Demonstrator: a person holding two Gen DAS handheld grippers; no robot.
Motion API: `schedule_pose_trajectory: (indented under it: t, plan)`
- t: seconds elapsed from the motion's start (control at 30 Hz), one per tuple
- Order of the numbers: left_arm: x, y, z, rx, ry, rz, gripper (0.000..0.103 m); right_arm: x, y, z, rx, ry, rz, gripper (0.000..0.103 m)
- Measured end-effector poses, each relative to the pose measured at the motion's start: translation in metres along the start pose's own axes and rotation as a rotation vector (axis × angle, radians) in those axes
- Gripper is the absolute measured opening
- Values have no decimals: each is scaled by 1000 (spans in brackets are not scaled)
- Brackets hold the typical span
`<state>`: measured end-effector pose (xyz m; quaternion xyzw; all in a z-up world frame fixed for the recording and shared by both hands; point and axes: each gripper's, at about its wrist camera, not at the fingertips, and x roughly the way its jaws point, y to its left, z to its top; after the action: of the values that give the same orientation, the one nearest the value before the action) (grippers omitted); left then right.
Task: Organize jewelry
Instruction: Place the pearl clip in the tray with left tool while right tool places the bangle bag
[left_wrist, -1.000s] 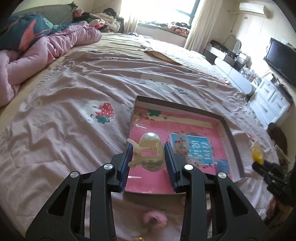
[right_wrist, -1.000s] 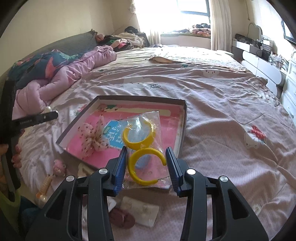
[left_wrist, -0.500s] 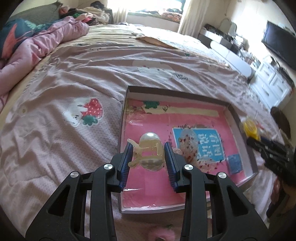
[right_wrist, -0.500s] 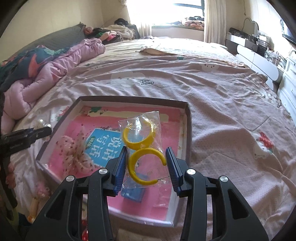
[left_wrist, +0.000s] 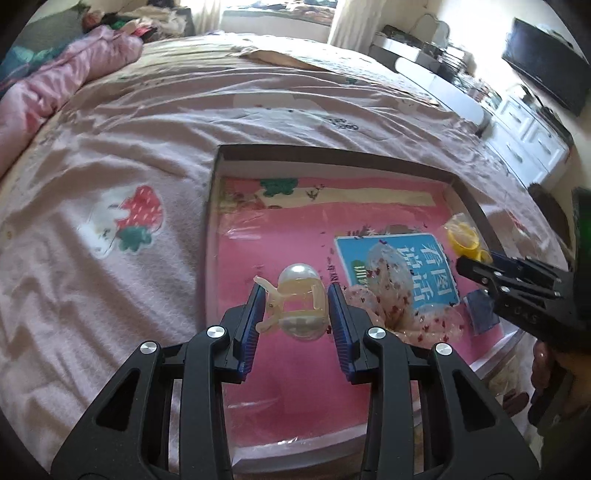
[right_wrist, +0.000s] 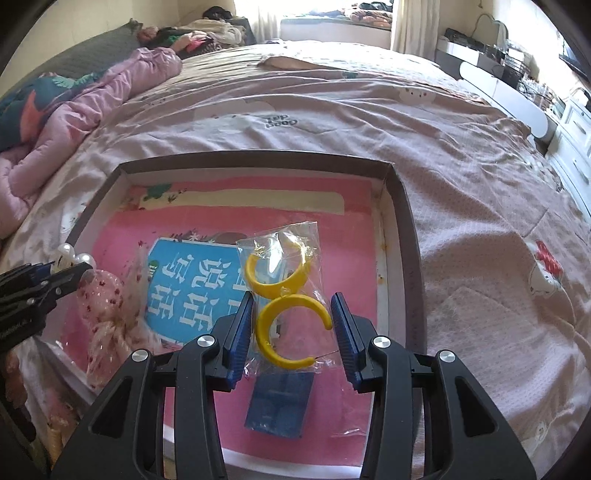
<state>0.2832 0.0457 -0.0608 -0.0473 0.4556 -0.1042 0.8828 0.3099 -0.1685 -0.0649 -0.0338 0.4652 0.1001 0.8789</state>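
Left gripper (left_wrist: 295, 314) pinches the pearl hair clip (left_wrist: 300, 300), right gripper (right_wrist: 293, 325) pinches the bagged yellow earrings (right_wrist: 286, 295), both at lower centre over the box (right_wrist: 400, 192). Risk: slippery bag (thin film) slides out, or clip lands on the bow (left_wrist: 384, 291).

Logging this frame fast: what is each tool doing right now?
Left tool: shut on the pearl hair clip, above the box.
Right tool: shut on the bag of yellow earrings, above the same box.
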Motion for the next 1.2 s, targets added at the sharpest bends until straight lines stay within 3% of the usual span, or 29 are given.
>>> schedule_pose_trajectory:
  t: [0.17,0.27,0.33,0.4,0.7,0.83,0.97,1.2]
  plan:
    - [11,-6,0,27,22,-7,29,9,-2,2,40,13,-11,42]
    - [12,-6,-1,29,27,-9,45,9,-5,4,60,15,-11,45]
    - [5,-7,0,43,15,1,46,8,-7,4,88,29,-7,47]
    - [-2,-7,2,35,-3,-1,53,1,-11,6,113,22,1,52]
    - [-34,-14,3,30,-65,56,65,-51,-14,3,81,-72,-13,76]
    - [-52,-17,4,9,-96,62,84,-78,-14,-3,72,-125,-8,89]
    - [-70,-23,3,-2,-119,62,90,-101,-15,-8,72,-164,14,95]
    - [-98,-35,-7,-6,-152,71,91,-136,-16,-18,72,-211,65,96]
